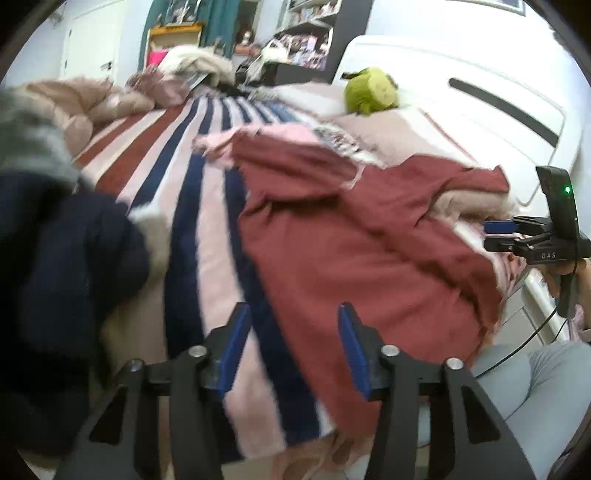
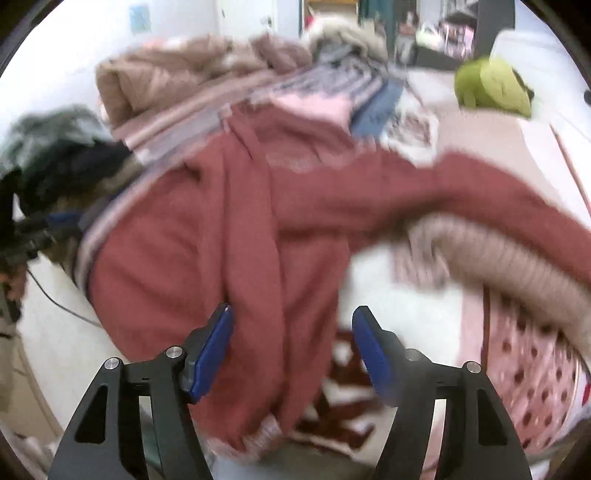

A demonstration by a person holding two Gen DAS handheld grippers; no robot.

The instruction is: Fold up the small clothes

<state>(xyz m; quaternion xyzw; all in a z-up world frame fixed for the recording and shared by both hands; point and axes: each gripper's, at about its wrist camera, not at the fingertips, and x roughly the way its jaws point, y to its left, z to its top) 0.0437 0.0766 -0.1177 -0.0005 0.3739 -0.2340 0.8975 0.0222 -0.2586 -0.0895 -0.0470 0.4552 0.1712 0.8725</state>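
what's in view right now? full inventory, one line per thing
garment: 1, brick red, spread over the near edge of the bed, partly hanging off
blanket: 1, pink with navy and rust stripes, covering the bed
soft toy: 1, green, at the head of the bed
dark clothing: 1 heap, navy, left side of the bed
quilt: 1, beige-pink, bunched at the far side
basket: 1, pink with holes, beside the bed in the right wrist view
shelves: 1 unit, dark, background
left gripper: 1, black with blue pads, open, nothing between them
right gripper: 1, same build, open, above the garment's hanging edge
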